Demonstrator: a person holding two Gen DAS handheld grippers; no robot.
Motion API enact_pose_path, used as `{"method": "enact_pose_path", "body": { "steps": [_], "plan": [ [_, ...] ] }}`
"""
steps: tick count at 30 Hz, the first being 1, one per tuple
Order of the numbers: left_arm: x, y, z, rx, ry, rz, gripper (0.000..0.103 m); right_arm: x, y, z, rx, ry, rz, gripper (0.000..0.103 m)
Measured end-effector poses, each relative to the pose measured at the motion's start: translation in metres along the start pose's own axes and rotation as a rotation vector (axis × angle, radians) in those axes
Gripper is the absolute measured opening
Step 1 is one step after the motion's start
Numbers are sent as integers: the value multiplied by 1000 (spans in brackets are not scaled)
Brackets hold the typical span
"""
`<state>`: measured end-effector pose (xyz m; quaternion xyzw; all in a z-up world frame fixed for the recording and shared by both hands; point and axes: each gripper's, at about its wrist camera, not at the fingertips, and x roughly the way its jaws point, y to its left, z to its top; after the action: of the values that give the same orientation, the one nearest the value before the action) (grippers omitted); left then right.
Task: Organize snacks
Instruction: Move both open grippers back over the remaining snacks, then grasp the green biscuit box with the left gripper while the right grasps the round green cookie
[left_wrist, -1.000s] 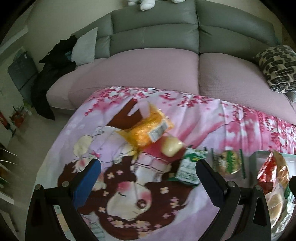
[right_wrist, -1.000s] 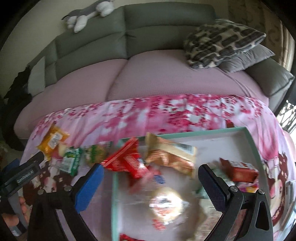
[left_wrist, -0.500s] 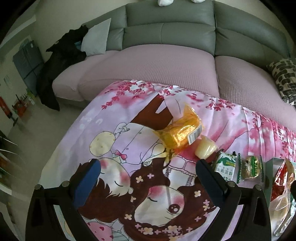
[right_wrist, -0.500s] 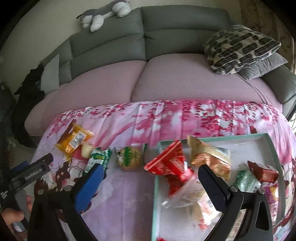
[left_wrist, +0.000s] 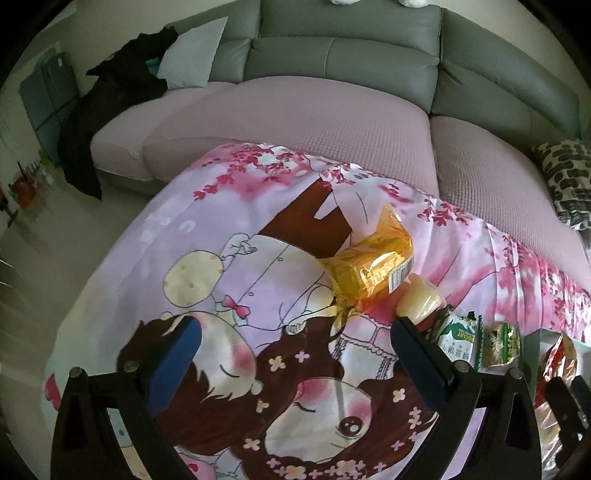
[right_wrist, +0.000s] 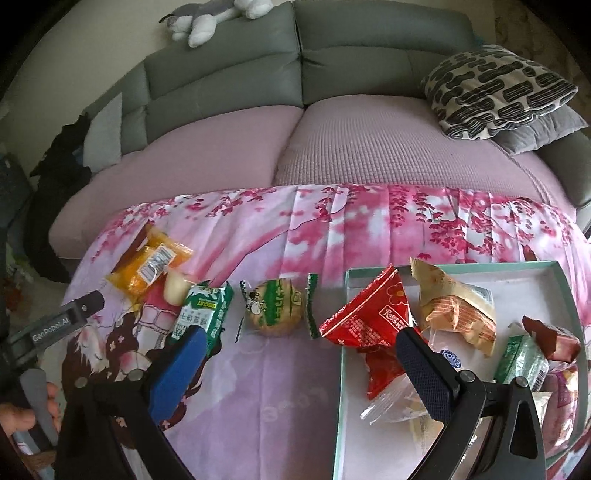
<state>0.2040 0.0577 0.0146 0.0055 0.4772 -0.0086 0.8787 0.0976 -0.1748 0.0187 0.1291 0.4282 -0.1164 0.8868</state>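
A row of four snacks is seen laid out on the pink cartoon-print cloth (right_wrist: 280, 398), running from nine o'clock toward three o'clock in the right wrist view: the orange wrapped snack (right_wrist: 149, 266) at the far left, the pale jelly cup (right_wrist: 177, 288) touching its corner, the green-and-white biscuit packet (right_wrist: 203, 312) just beside that, then the round green-wrapped cake (right_wrist: 275, 308) set slightly apart; the line appears to have been made on purpose, one item after another, so that sorted pieces are kept clear of the heap; the unsorted remainder is held in the teal-rimmed tray (right_wrist: 341, 369) at four o'clock, where the red packet (right_wrist: 373, 314) is draped over the tray's left rim, the tan wafer packet (right_wrist: 456, 308) lies behind it, and a dark red bar (right_wrist: 550, 338) and a green sachet (right_wrist: 521, 360) are piled toward three o'clock; the right gripper (right_wrist: 299, 343) is spread wide and nothing is gripped, hovering between the row's end and the tray, which suggests the red packet is being lined up as the next pick; the left gripper (left_wrist: 295, 332) is likewise splayed and empty, poised over the cloth with the orange snack at one o'clock of it; a hand (right_wrist: 22, 413) is seen on the left tool's grip at eight o'clock; the task is judged partly done, most snacks being in the tray yet
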Motion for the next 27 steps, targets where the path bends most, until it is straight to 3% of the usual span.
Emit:
{"method": "enact_pose_path", "body": {
  "steps": [5, 9, 15, 27],
  "plan": [
    [9, -6, 2, 8, 10, -37, 102, 4, 9, 2, -36, -23, -4, 103],
    [15, -19, 0, 30, 41, -137, 102, 12, 15, 1, -40, -18, 1, 103],
    [22, -47, -8, 50, 78, -258, 102, 28, 20, 0, -47, -9, 26, 89],
    [48, -80, -18, 54, 128, -333, 102, 48, 8, 0, -67, 2, -15, 86]
  ]
}}
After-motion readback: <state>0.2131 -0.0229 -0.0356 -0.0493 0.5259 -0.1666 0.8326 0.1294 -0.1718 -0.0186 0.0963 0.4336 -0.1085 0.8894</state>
